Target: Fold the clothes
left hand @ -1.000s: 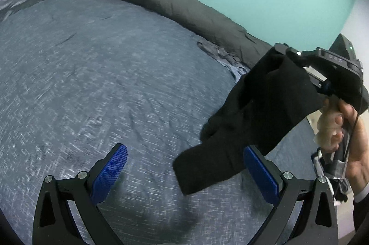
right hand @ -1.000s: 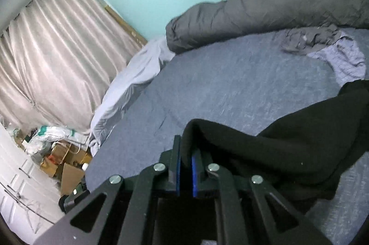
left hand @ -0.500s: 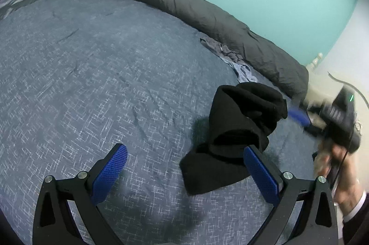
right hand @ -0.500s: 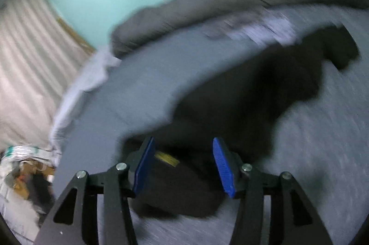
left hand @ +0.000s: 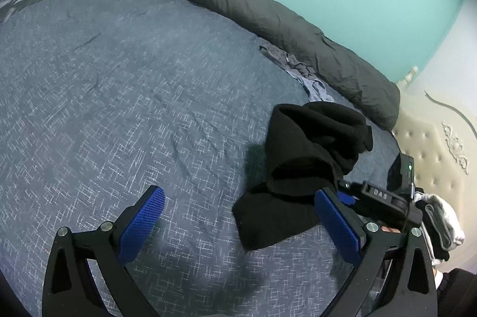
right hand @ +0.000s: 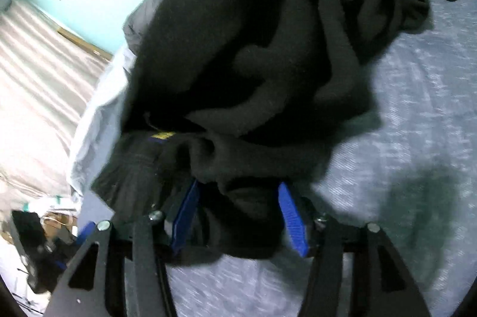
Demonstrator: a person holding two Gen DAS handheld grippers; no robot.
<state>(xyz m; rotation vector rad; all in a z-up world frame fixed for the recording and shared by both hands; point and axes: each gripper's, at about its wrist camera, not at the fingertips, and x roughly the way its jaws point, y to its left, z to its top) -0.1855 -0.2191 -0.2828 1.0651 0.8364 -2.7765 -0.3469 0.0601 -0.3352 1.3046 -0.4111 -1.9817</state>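
Your left gripper (left hand: 238, 223): fingers wide apart, nothing between.
Your right gripper (right hand: 238, 215): jaws closing, black garment (right hand: 253, 48) between, unpinched.
Bed (left hand: 119, 96): garment heaped.

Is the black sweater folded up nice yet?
No. The black sweater lies bunched in a lumpy heap on the blue bed cover, with creases and loose ends sticking out.

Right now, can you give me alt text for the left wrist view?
A crumpled black fleece garment lies on the blue-grey woven bedspread, right of the open, empty left gripper. The right gripper reaches into it from the right, its jaws closing.
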